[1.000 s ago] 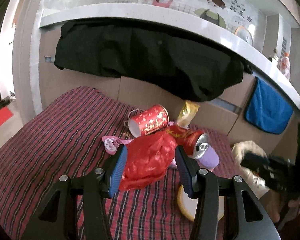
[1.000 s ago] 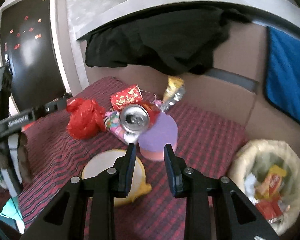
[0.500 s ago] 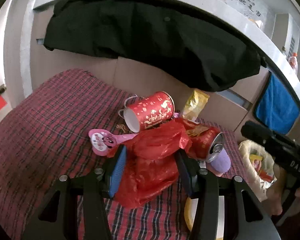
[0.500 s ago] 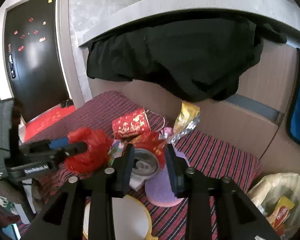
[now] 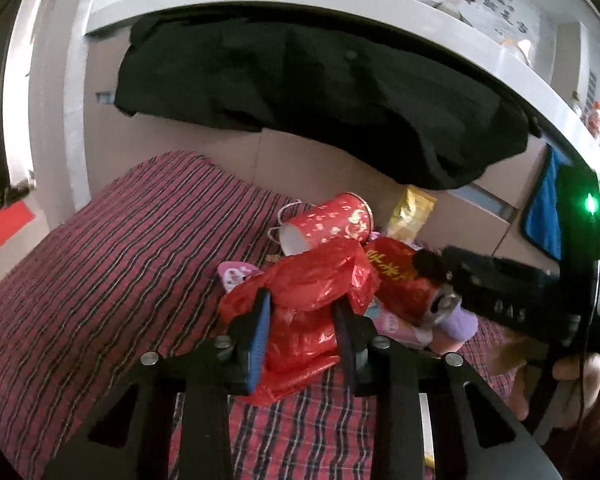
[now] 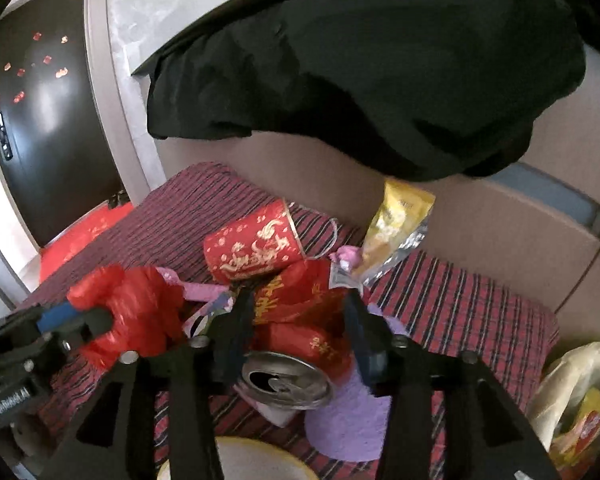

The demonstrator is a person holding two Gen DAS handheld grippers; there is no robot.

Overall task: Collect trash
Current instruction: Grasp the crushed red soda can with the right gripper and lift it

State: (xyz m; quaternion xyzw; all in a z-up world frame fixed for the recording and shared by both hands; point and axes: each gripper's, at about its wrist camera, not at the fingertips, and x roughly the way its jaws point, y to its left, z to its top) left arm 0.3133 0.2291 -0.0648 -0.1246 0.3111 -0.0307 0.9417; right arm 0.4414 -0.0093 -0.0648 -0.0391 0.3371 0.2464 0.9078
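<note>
One striped red cloth (image 5: pixel 100 280) is spread under everything, and one black garment (image 6: pixel 380 80) is draped from the shelf beyond both sets of jaws. One red plastic bag (image 5: pixel 312 300), one red drink can (image 6: pixel 296 320), one red paper cup (image 6: pixel 252 248), one gold snack wrapper (image 6: pixel 396 216), one purple round object (image 6: pixel 348 412) and one pink card (image 5: pixel 236 276) are counted in a tight heap.

The bag is pinched between the pads of the left gripper (image 5: pixel 302 332), whose jaws have just been closing onto it; its crumpled plastic bulges ahead of and below the fingertips. The can is framed between the fingers of the right gripper (image 6: pixel 300 332), its opened top turned toward the camera; those jaws have just been opening and no pad is seen pressing on it. The cup is lying just beyond the can, the wrapper farther off to the right of the jaws. The purple object is wedged under the can. A trash bag (image 6: pixel 580 400) is seen well off to the right.

Both grippers are pitched downward; a hand (image 5: pixel 576 384) is seen gripping the right one's handle
</note>
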